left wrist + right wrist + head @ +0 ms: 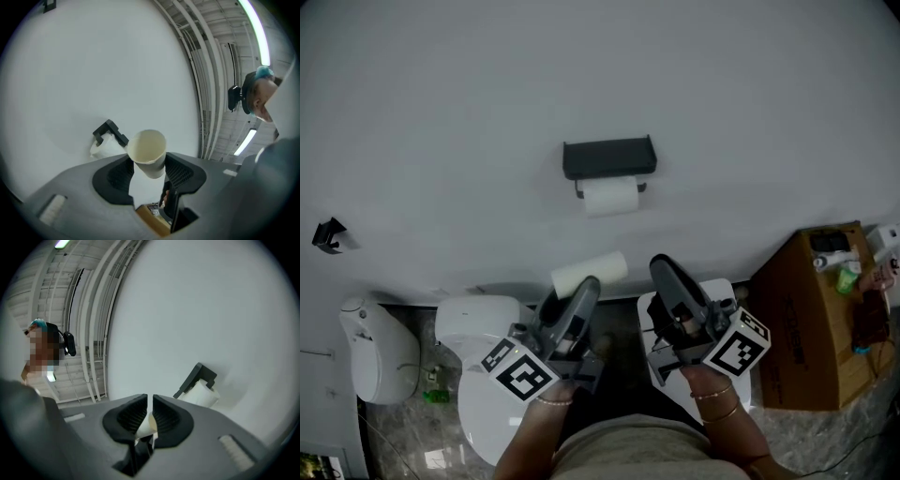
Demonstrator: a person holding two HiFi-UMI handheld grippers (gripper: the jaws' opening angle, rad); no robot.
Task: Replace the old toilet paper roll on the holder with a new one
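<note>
Clamping the new roll [147, 151], left gripper [578, 305]; right gripper [150, 414] closed, both short of the wall holder [609, 157].

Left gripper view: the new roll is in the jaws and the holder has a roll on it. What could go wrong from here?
1. The old roll fills the holder, and the right gripper is shut. It would have to open to pull that roll off first.
2. The left gripper holds the new roll out near its jaw tips, so the roll may slip or squash. If it drops, it would likely land by the toilet.
</note>
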